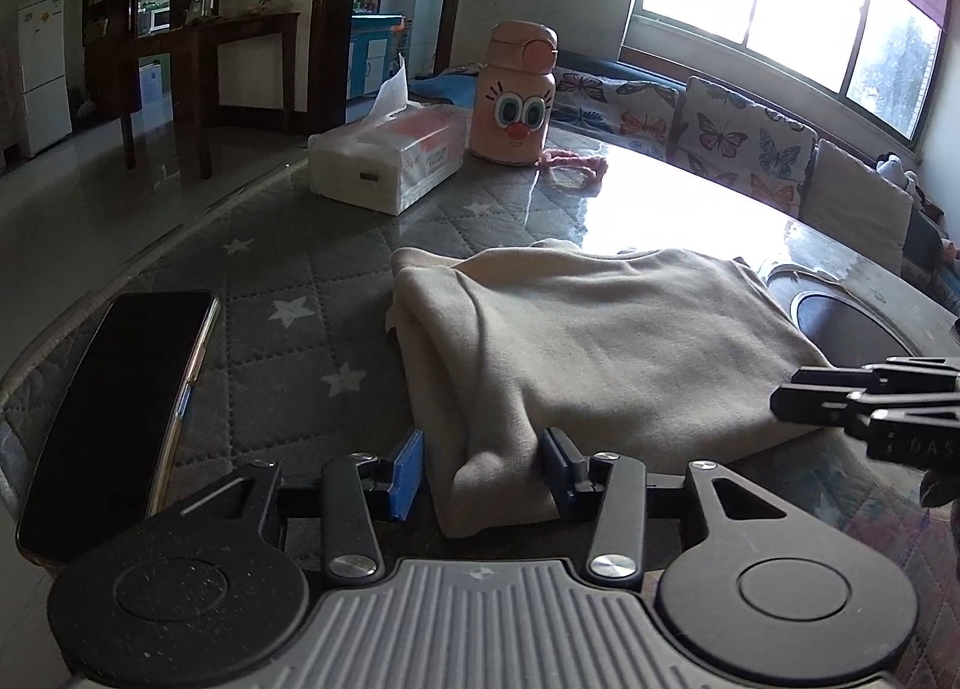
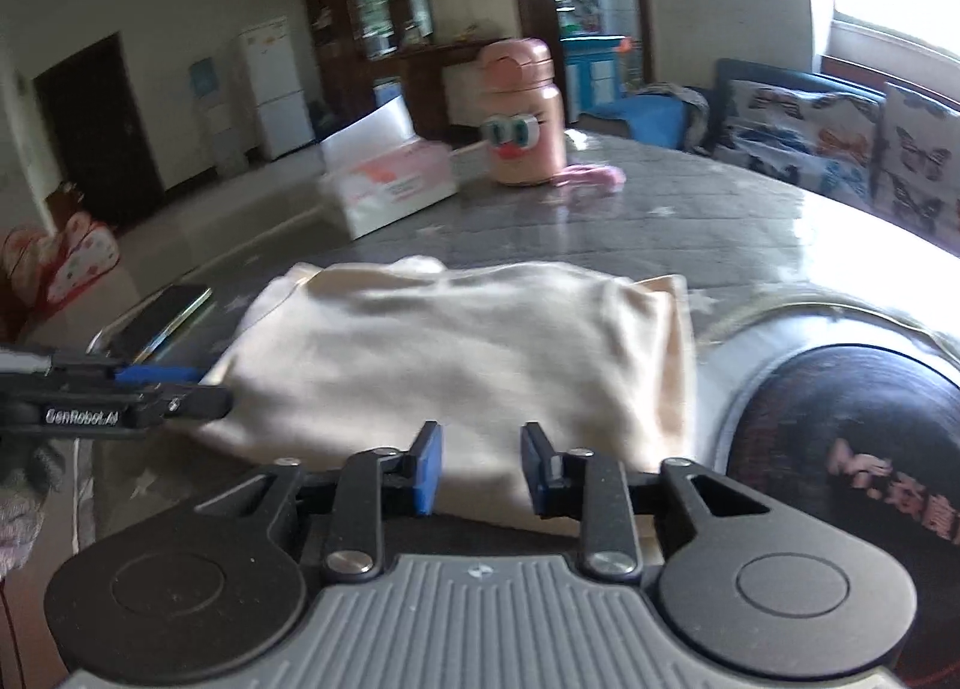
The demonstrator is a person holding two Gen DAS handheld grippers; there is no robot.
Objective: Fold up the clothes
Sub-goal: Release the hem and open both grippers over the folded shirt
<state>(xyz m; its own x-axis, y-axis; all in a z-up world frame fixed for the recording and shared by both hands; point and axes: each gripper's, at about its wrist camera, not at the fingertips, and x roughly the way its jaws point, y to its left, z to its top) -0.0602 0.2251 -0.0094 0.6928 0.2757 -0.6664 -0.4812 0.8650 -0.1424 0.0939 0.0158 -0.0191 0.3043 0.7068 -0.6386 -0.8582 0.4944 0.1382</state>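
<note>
The left gripper [image 2: 180, 398] carries the readable lettering "GenRobot.AI" on its side in the right wrist view, while the print on the tissue pack [image 1: 390, 155] and the red characters on the dark round plate [image 2: 852, 449] are too blurred or cut off to read. The folded beige garment [image 1: 600, 341] lies on the quilted, star-patterned surface [image 1: 300, 269] between a dark phone [image 1: 120, 413] and that plate. A bunched near corner sits between the left fingers [image 1: 405, 473], which stand apart without clearly pressing it, and the right gripper [image 2: 480, 467] stands released over the near edge.
</note>
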